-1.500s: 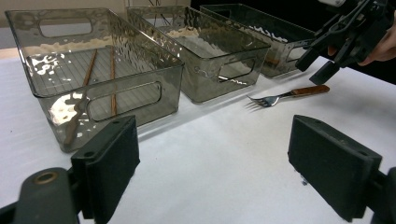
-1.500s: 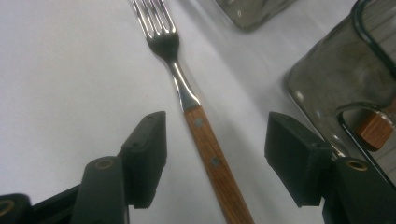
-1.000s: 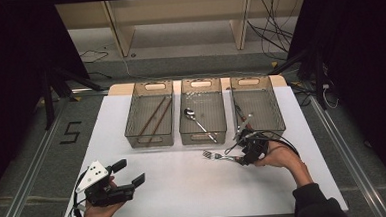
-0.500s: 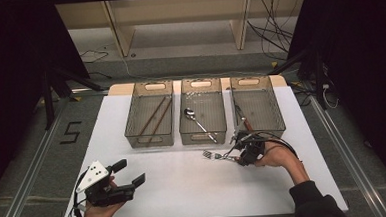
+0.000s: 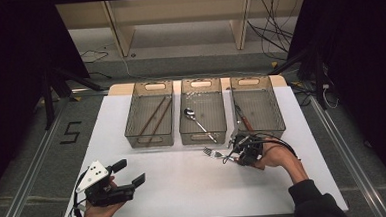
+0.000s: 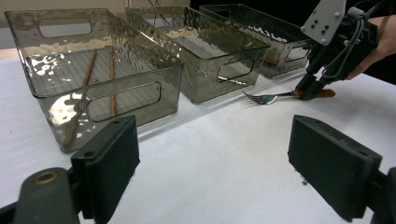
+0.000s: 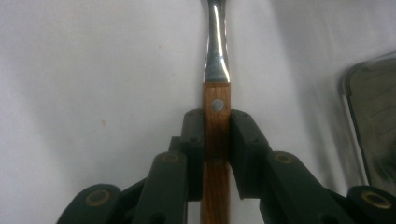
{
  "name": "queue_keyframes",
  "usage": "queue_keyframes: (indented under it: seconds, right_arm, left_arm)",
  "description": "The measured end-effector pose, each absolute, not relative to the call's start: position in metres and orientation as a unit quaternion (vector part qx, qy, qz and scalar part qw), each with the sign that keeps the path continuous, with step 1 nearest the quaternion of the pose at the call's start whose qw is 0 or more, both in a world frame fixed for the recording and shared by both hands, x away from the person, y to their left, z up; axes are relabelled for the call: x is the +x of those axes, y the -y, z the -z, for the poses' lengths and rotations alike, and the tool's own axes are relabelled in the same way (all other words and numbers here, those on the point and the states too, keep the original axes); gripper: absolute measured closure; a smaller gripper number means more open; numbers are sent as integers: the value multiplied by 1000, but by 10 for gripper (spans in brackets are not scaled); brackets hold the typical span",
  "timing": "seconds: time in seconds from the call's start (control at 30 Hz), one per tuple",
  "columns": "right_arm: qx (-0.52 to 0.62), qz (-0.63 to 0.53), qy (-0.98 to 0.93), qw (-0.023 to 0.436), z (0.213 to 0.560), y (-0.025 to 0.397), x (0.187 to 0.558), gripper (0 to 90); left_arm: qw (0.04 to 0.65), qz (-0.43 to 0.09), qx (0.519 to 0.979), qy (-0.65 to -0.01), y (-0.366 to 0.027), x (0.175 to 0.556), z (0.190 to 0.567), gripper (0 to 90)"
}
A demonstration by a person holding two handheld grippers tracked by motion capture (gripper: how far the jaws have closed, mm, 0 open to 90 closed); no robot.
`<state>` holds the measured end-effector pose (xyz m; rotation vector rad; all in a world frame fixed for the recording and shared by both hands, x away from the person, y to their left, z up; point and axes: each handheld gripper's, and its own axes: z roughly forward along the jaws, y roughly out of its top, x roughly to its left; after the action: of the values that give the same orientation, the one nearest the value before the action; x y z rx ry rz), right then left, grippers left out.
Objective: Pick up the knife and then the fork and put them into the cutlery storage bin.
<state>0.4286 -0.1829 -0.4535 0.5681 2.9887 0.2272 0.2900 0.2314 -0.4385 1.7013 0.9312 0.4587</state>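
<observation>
While the left hand-held gripper (image 5: 127, 173) gapes, the right hand-held gripper (image 7: 216, 135) pinches the fork's (image 7: 216, 93) wooden handle.

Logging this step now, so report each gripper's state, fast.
Left gripper: open, holding nothing, above the table.
Right gripper: shut on the fork, clamped on its wooden handle.

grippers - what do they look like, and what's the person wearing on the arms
Both the left gripper and the right gripper are black, with blocky black jaws on arms joined by brass-coloured pivots. The left carries a grey three-cornered plate and trails a black cable. The right forearm wears a dark sleeve.
</observation>
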Motion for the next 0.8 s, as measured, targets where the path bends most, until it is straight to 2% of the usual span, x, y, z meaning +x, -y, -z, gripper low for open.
queue_keyframes:
  seconds: [0.5,0.8]
  right_arm:
    - [174,-144,-973,53,431,191,417,774]
    - [245,-245,-937,47,401,210,420,773]
  left_arm:
    - [543,-193,717,-393,-231,290,439,160]
    - [543,-194,717,-393,-231,290,439,160]
